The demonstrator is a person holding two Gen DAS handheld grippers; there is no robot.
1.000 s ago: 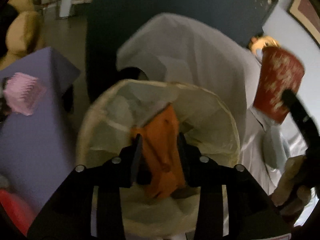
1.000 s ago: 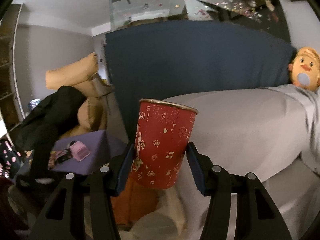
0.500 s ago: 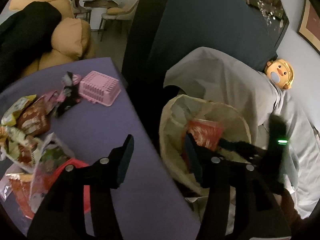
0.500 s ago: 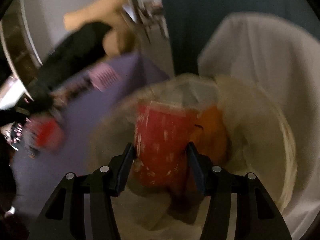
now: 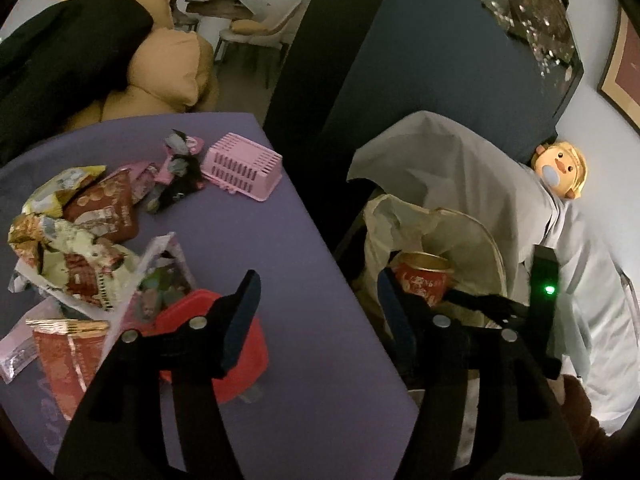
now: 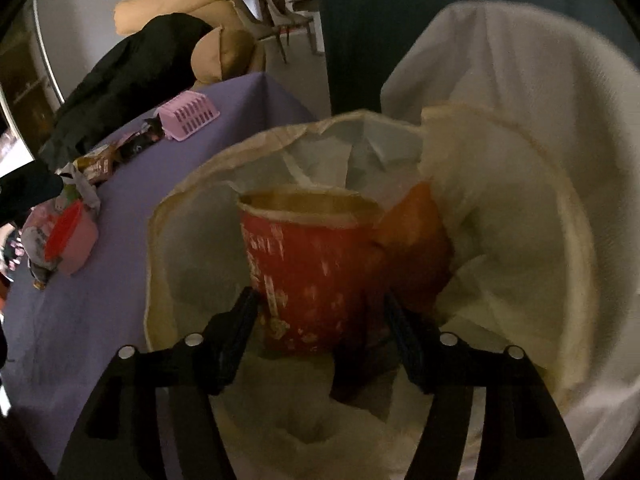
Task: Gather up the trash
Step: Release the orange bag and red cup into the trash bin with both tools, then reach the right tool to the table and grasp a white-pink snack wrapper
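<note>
While your right gripper (image 6: 320, 320) spreads its jaws around one red paper cup (image 6: 312, 264) inside the trash bag (image 6: 520, 240), pads clear of it, your left gripper (image 5: 316, 312) is opening empty over the purple table (image 5: 288, 240). You have several snack wrappers (image 5: 80, 232), one pink basket (image 5: 242, 170) and one red lid (image 5: 224, 340) there; the cup's writing is unreadable.

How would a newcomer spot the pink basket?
Start at the purple table left of the lined trash bin. Near its far edge, beyond the wrapper pile, lies the pink basket. It alone is rigid, slotted plastic, tipped over; its neighbours are crumpled packets.
</note>
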